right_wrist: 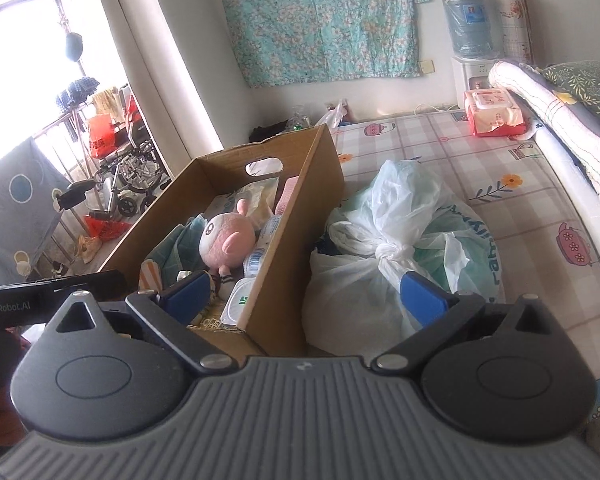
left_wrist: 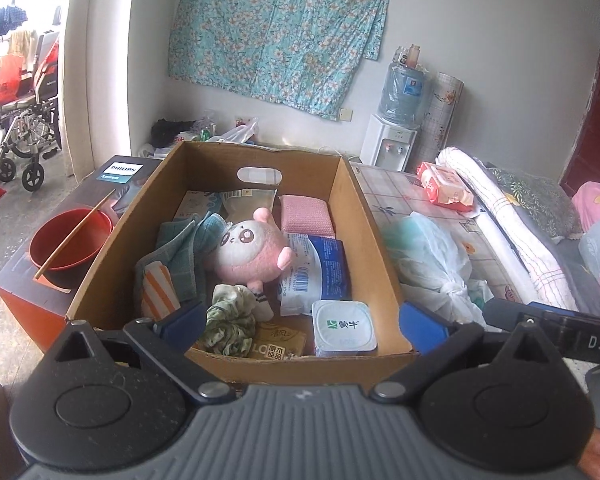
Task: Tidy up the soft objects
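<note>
I am holding both the left gripper (left_wrist: 302, 322) and right gripper (right_wrist: 304, 294) with jaws wide open and empty; the knotted white plastic bag (right_wrist: 384, 264) beside the cardboard box (right_wrist: 296, 216) on the bed is looking light, slippery, best pinched at its knot.

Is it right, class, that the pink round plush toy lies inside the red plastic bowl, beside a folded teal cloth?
Not quite. The pink round plush toy lies inside the brown cardboard box, beside the folded teal cloth. The left wrist view shows it.

Open right tool (right_wrist: 303, 295) straddles the cardboard box (right_wrist: 288, 216) wall, beside a knotted plastic bag (right_wrist: 384, 248)
</note>
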Demonstrator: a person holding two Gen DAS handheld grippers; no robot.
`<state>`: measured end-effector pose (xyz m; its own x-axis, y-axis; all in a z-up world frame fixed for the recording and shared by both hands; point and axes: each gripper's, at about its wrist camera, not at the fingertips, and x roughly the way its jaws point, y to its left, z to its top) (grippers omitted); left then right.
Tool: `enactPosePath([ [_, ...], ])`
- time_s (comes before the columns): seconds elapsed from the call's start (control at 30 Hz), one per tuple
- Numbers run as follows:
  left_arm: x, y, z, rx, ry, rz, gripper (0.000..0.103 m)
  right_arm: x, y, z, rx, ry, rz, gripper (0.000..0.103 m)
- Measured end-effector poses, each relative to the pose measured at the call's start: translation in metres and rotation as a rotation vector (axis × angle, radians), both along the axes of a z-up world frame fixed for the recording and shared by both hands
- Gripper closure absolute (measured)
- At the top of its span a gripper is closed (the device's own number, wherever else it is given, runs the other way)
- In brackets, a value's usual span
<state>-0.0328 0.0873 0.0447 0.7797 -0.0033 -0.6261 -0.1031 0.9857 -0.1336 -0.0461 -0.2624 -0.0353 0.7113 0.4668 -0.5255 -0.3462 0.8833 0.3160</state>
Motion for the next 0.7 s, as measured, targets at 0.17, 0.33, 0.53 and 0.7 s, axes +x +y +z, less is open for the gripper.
enactPosePath([
  [0.17, -0.004, -0.009, -0.007, 0.053, 0.033, 0.016, 0.0, -0.007, 0.0, 0.0, -0.046, -0.032, -0.049, 0.001],
  [0.33, -0.003, -0.016, -0.014, 0.145, 0.075, 0.079, 0.0, -0.011, 0.001, 0.0, -0.088, -0.025, -0.097, 0.001],
  [0.53, 0.0, -0.017, -0.021, 0.196, 0.111, 0.13, 0.0, -0.012, 0.004, -0.009, -0.099, 0.039, -0.088, 0.001],
  [0.7, -0.001, -0.012, -0.026, 0.146, 0.155, 0.151, 0.0, -0.01, 0.017, -0.015, -0.122, 0.065, -0.043, 0.001],
])
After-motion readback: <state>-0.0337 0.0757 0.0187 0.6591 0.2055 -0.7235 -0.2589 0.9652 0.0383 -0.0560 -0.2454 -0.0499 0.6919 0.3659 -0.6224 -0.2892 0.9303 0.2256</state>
